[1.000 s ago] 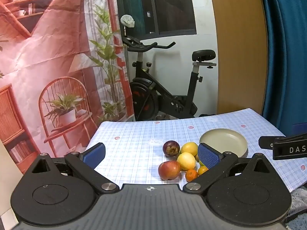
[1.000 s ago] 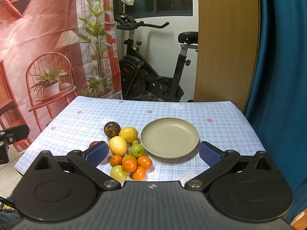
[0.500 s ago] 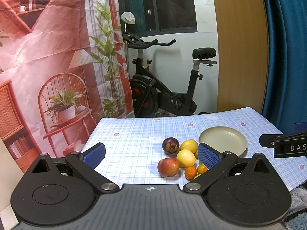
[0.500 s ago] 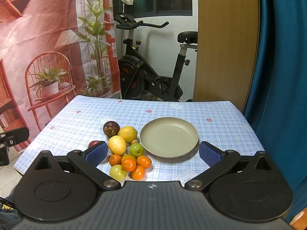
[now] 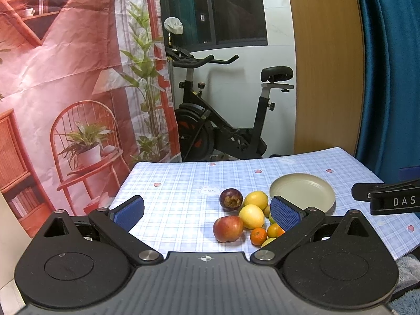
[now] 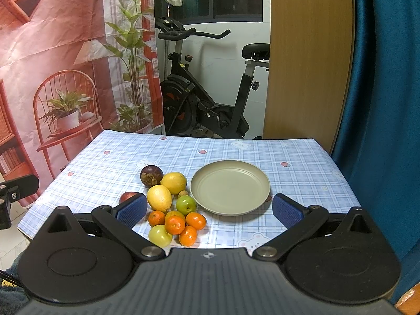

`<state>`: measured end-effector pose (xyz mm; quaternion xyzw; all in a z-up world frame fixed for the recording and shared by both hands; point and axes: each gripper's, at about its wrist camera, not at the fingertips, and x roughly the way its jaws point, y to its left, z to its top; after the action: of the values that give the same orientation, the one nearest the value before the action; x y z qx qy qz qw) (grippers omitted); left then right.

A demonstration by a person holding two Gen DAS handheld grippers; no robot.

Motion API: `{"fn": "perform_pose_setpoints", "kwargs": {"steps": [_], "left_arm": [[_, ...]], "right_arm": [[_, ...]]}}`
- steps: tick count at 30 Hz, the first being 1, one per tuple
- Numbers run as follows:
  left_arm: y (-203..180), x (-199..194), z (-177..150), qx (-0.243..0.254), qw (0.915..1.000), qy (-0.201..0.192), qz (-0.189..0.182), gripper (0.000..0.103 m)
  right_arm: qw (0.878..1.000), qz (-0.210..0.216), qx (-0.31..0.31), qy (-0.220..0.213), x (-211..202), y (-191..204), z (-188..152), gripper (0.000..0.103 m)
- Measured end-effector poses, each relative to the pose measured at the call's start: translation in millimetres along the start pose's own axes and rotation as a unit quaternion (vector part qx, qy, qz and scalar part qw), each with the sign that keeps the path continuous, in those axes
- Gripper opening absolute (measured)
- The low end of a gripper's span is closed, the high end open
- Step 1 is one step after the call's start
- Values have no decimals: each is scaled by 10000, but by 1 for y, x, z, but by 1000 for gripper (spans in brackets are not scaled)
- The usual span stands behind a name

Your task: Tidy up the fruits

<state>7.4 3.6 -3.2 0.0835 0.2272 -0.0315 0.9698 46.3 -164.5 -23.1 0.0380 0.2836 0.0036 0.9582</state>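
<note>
Fruit sits in a pile on the counter, just beside the bare plate. Left gripper and right gripper both hang spread wide, holding nothing. Picking has not started; next, one gripper should reach down for a fruit.

On the checked tablecloth: 1 plate, 2 lemons, 1 mangosteen, 1 red apple, 2 green apples, 4 clear mandarins plus 1 yellowish fruit half-hidden behind them, and 1 small brown round fruit.
</note>
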Motion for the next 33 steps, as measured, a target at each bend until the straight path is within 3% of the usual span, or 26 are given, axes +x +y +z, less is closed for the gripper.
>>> {"fn": "perform_pose_setpoints", "kwargs": {"steps": [33], "left_arm": [[-1, -2, -1, -4, 10000, -36, -29, 103]], "right_arm": [[10000, -35, -29, -32, -3, 1, 1, 103]]}}
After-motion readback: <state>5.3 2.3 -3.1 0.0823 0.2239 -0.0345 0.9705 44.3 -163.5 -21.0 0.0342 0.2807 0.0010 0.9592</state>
